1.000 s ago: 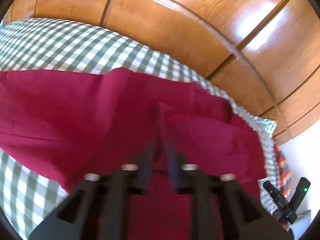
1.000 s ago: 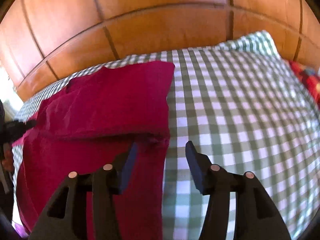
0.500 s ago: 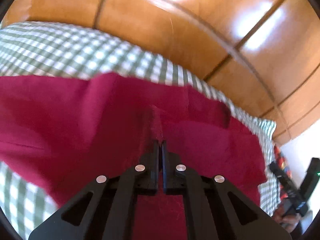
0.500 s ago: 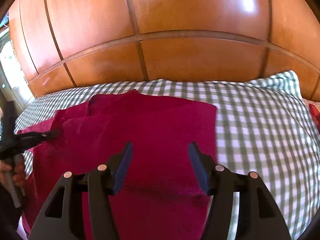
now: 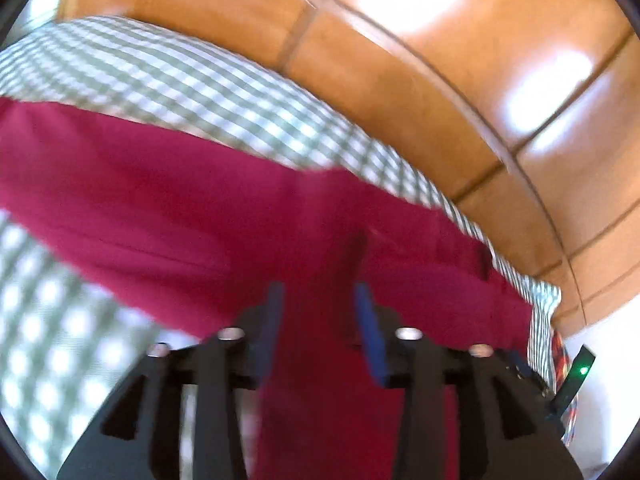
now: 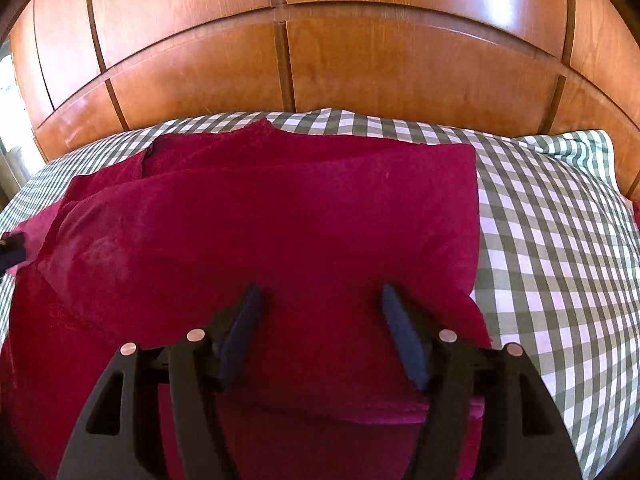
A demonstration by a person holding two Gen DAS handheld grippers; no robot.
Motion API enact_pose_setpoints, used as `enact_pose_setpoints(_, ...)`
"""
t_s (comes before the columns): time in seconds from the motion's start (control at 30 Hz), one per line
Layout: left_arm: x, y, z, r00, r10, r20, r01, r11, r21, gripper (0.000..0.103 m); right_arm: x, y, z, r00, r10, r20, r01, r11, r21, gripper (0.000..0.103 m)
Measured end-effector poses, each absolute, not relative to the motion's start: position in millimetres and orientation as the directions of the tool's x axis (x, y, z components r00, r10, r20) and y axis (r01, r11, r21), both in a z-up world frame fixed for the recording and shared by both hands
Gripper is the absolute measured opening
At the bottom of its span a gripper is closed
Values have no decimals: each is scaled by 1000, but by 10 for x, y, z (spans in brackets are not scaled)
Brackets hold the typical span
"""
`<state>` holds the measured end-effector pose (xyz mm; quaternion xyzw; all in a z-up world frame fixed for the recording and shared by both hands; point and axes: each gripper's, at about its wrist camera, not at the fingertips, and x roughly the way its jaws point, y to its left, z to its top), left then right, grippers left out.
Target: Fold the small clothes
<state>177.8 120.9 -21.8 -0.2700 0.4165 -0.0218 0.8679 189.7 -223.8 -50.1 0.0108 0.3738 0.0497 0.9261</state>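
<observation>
A dark red garment (image 6: pixel 280 216) lies folded over itself on a bed covered with a green and white checked sheet (image 6: pixel 552 248), and a wooden headboard (image 6: pixel 360 64) rises beyond it. The right tool (image 6: pixel 318 304) hangs over the near part of the garment with its jaws spreading wider; the red cloth shows below the gap, but the blue pads (image 6: pixel 402 340) do not press on it. To the right of this tool the checked sheet lies bare. In the blurred left view, the left tool (image 5: pixel 318 300) is also over the garment (image 5: pixel 180 208), its jaws opening; a raised ridge of cloth stands just ahead of the gap, but the pads do not pinch it.
</observation>
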Motion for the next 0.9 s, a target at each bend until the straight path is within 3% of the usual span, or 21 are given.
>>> enact_pose_setpoints(0.33,1242,3195,-431,673,3,-740,-602,583,-545,45,1874,-2166,-501,728,39,-685,-67,998,-15,67)
enact_pose_setpoints(0.5,1187,3799,-546,646,60,-761,-708,421,-568,45,1890,-2160,-505,728,32,-685,-65,998,-22,67)
enact_pose_setpoints(0.7,1373,4086,-567,625,92,-775,-745,368,-557,45,1891,-2151,-506,729,29,-684,-64,998,-26,67)
enact_pose_setpoints(0.77,1415,4153,-571,587,119,-801,-774,374,-511,15,1893,-2147,-506,729,29,-684,-64,998,-26,67)
enact_pose_setpoints(0.83,1449,4173,-551,600,105,-793,-758,394,-520,7,1894,-2144,-506,730,29,-683,-64,998,-26,67)
enact_pose_setpoints(0.9,1466,4088,-423,622,133,-772,-732,450,-512,7,1892,-2138,-507,730,28,-683,-63,998,-27,67)
